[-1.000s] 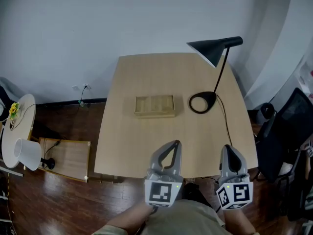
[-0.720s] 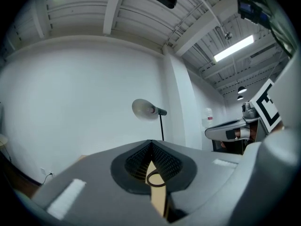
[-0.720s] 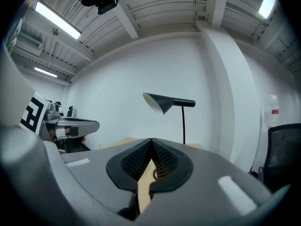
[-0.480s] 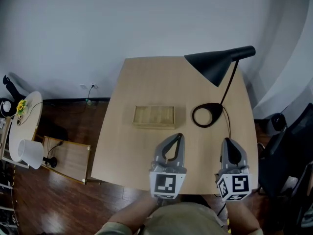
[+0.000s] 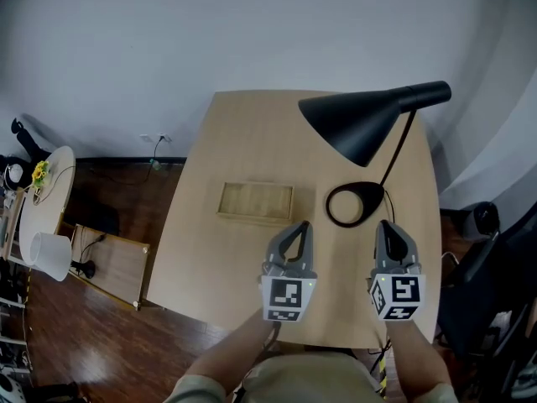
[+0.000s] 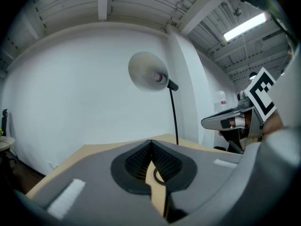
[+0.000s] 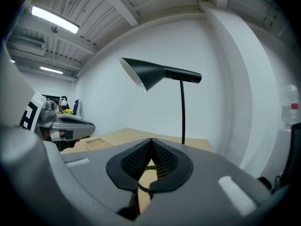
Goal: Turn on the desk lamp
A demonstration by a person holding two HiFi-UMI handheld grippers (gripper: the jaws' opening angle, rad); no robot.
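Wooden desk, left tool, right tool closed, empty

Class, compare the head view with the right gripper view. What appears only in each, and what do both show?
Only the head view shows the dark wooden floor, a white lampshade at lower left, and the marker cube on the right gripper. Only the right gripper view shows the ceiling strip light and looks along that gripper's jaws, which are together with nothing between them. Both show the black desk lamp, the wooden tray, the table and the left gripper.
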